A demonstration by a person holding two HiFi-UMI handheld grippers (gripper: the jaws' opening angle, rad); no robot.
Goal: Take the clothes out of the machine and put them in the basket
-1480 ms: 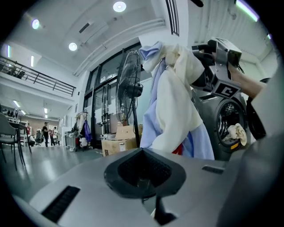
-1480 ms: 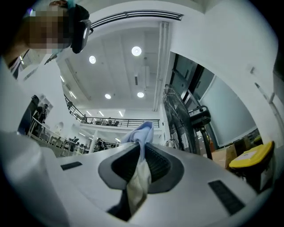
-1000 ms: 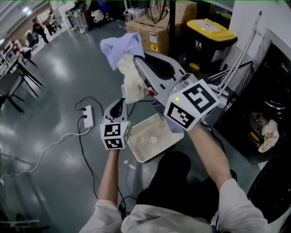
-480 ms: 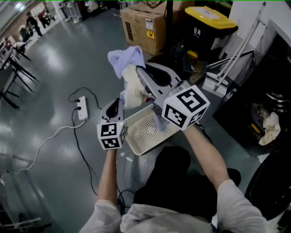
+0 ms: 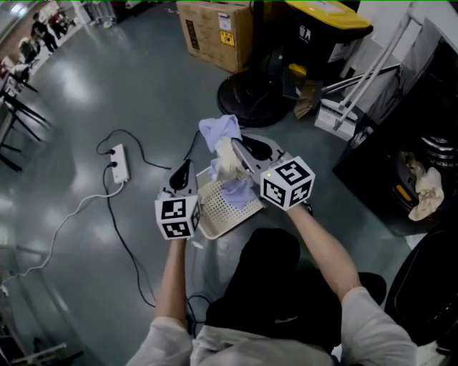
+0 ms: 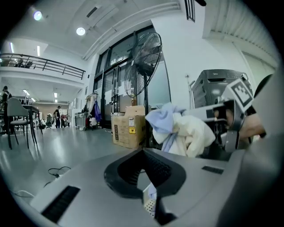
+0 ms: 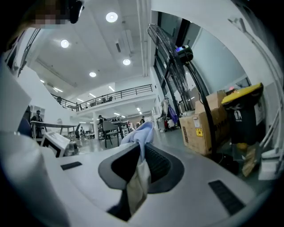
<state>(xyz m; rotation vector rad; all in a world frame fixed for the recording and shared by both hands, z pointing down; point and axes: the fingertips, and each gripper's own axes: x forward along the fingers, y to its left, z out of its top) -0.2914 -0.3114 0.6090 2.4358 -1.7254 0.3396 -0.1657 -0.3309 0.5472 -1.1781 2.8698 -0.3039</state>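
My right gripper (image 5: 235, 145) is shut on a bundle of clothes, a light blue cloth (image 5: 220, 130) and a cream cloth (image 5: 227, 161). A blue end hangs down into the white perforated basket (image 5: 212, 214) on the floor. In the right gripper view the cloth (image 7: 138, 179) is pinched between the jaws (image 7: 143, 150). My left gripper (image 5: 183, 170) is shut and holds nothing, just left of the basket. The left gripper view shows the bundle (image 6: 184, 132) ahead to the right of its jaws (image 6: 143, 153). Another cream cloth (image 5: 426, 193) lies in the dark machine opening at the right.
A round fan base (image 5: 250, 96) stands just beyond the basket. Behind it are a cardboard box (image 5: 215, 25) and a black bin with a yellow lid (image 5: 325, 18). A white power strip (image 5: 118, 163) and cables lie on the grey floor at the left.
Both grippers have come down. The right one has carried the clothes from high above down to the basket, and the left has sunk beside the basket.
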